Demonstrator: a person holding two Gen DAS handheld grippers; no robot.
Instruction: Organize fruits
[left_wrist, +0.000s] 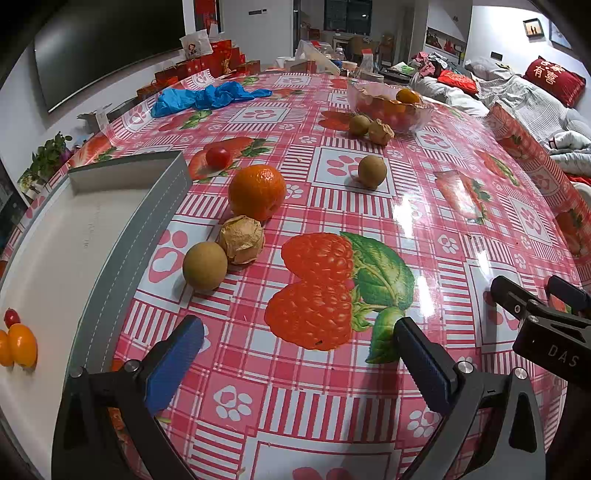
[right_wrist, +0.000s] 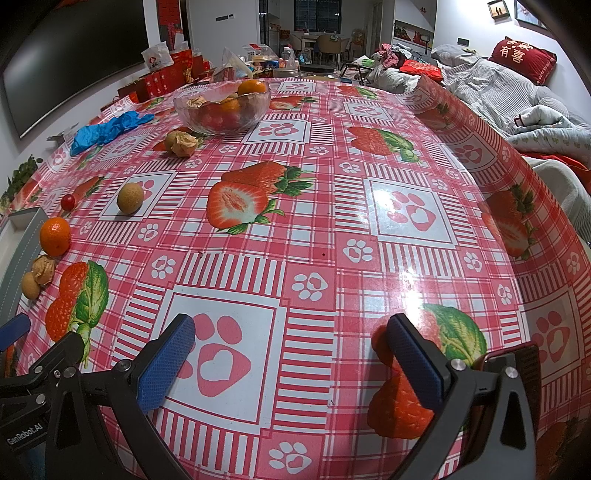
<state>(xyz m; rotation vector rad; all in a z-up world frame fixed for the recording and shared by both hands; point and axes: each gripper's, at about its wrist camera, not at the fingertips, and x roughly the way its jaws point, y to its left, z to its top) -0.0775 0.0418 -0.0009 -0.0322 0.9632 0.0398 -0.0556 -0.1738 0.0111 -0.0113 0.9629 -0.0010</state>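
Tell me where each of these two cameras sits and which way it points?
Left wrist: rides the left tool, looking across the table at the orange and grey tray; its two open fingers and the right tool show.
Right wrist: rides the right tool, facing the glass bowl; open fingers show.
Shared: orange, bowl, blue glove.

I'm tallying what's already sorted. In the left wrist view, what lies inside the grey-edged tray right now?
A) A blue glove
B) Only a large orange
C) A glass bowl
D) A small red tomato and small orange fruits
D: the tray holds a small red tomato and small orange fruits at its near left; the large orange sits outside on the tablecloth.
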